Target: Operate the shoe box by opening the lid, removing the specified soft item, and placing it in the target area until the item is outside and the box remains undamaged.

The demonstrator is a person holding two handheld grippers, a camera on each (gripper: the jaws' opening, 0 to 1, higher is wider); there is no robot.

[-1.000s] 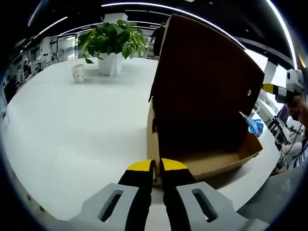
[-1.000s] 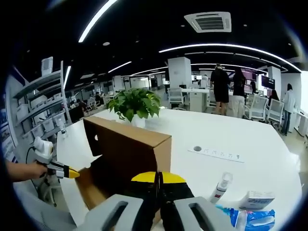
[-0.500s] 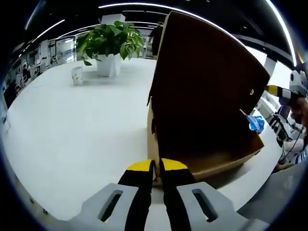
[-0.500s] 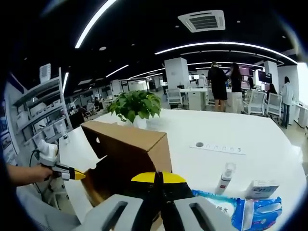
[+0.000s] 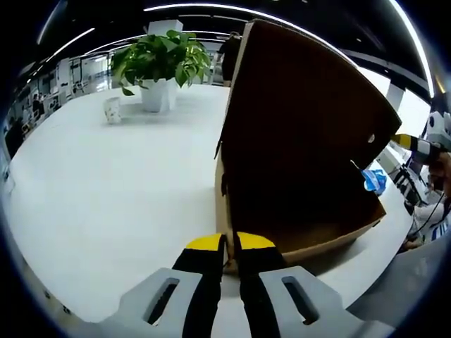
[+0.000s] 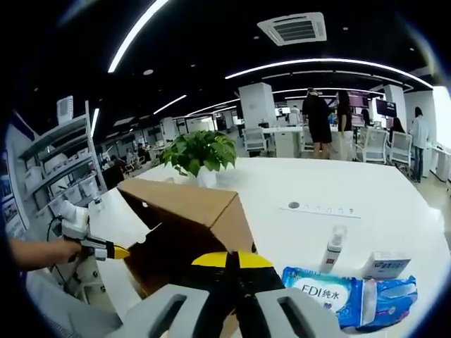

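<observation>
cardboard shoe box (image 5: 296, 176), light and thin-walled, probably creases easily, so best gripped at rims and edges only, no yanking. lid (image 6: 183, 204) tipped up high, dark inside facing the left claw (image 5: 229, 243). left claw pinched narrow on the box's front corner rim at 6 o'clock in the left gripper view. right claw (image 6: 231, 259) squeezed tight on the lid edge, box spreading off toward 10 o'clock. blue wipes pack (image 6: 349, 296) lying on the white surface (image 5: 106, 190) at 4 o'clock, soft, squishy, slippery film. can't tell what's inside the box.
</observation>
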